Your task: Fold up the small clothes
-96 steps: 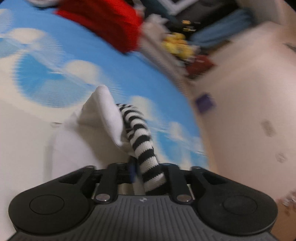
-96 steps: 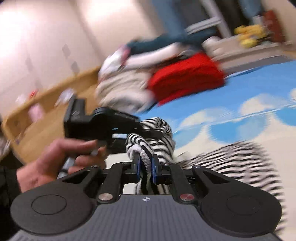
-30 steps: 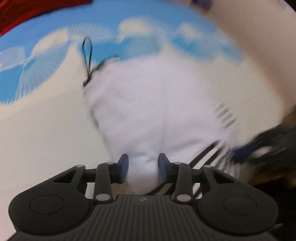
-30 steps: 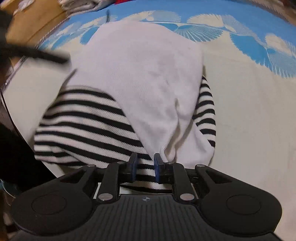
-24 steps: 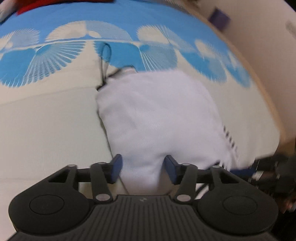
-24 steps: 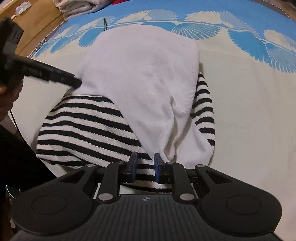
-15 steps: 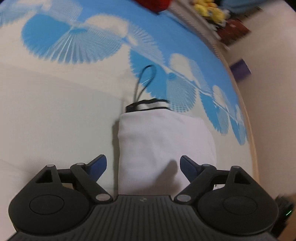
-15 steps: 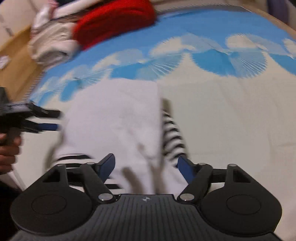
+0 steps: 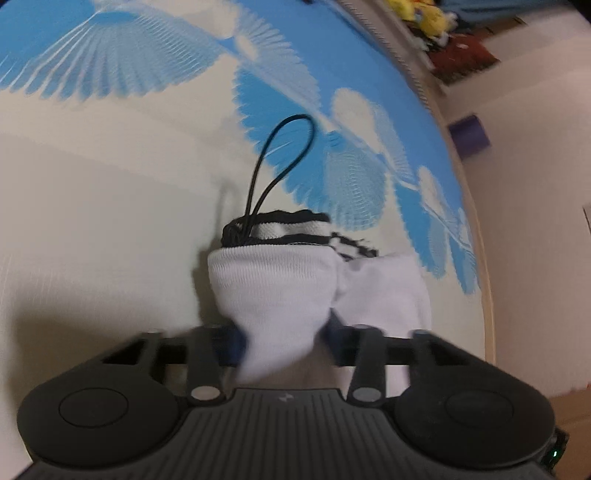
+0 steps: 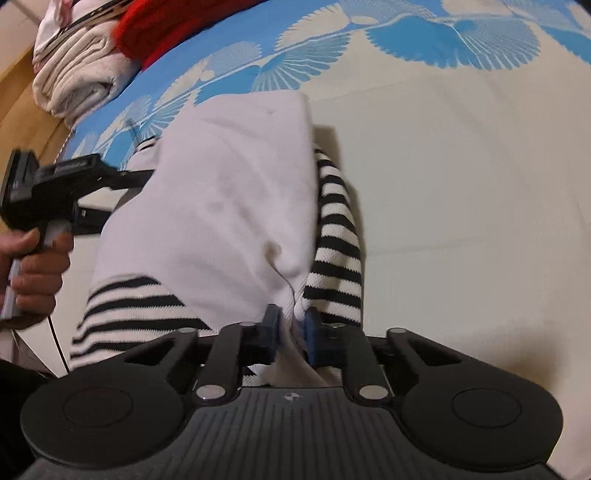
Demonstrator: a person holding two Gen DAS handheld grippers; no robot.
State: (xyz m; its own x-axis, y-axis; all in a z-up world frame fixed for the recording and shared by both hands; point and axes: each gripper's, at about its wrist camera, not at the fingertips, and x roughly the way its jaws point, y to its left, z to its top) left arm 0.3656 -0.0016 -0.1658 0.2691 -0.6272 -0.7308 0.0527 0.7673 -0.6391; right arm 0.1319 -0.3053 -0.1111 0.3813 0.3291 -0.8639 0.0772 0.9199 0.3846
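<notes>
A small white and black-striped garment [image 10: 236, 206] lies folded on the bed, white layer on top, striped part [image 10: 336, 236] showing at the right and near edges. My right gripper [image 10: 290, 332] is shut on its white near corner. My left gripper [image 9: 282, 343] grips the white fabric [image 9: 273, 280] at the other side, its fingers closed in on a bunch of it. A black cord loop [image 9: 280, 162] sticks out from the garment's far end. The left gripper also shows in the right wrist view [image 10: 122, 177], at the garment's left edge.
The bed cover [image 10: 461, 184] is cream with blue fan patterns. A red garment [image 10: 177, 26] and a rolled cream towel [image 10: 77, 85] lie at the far left. A wooden bed edge [image 9: 480, 258] and a purple object [image 9: 469, 136] lie to the right.
Both grippers were open above the garment half a second ago. Now both have closed on the white fabric, and the left one has bunched it up.
</notes>
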